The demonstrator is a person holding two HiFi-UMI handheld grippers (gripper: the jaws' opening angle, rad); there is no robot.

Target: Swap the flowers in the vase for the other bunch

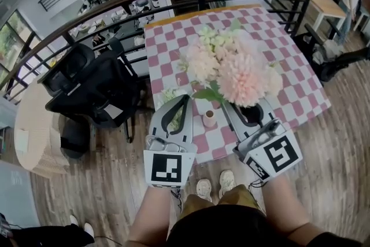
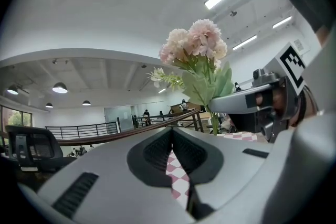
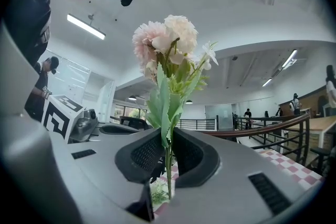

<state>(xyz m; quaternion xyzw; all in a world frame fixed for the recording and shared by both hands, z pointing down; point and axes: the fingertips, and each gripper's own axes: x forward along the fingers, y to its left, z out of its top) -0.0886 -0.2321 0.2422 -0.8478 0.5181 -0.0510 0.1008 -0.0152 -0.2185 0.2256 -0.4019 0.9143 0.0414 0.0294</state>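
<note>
I keep the right gripper (image 3: pixel 168 152) pinching the pink bunch (image 3: pixel 167 44) low on its stems (image 3: pixel 168 178) near the small vase (image 1: pixel 209 118). Likely light, floppy. Left gripper (image 2: pixel 172 131) pressed together, empty.

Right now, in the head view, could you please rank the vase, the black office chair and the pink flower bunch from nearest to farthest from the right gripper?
1. The pink flower bunch: its stems are clamped in the jaws of the right gripper.
2. The vase: on the checked table, just left of that gripper.
3. The black office chair: far left, off the table.
</note>
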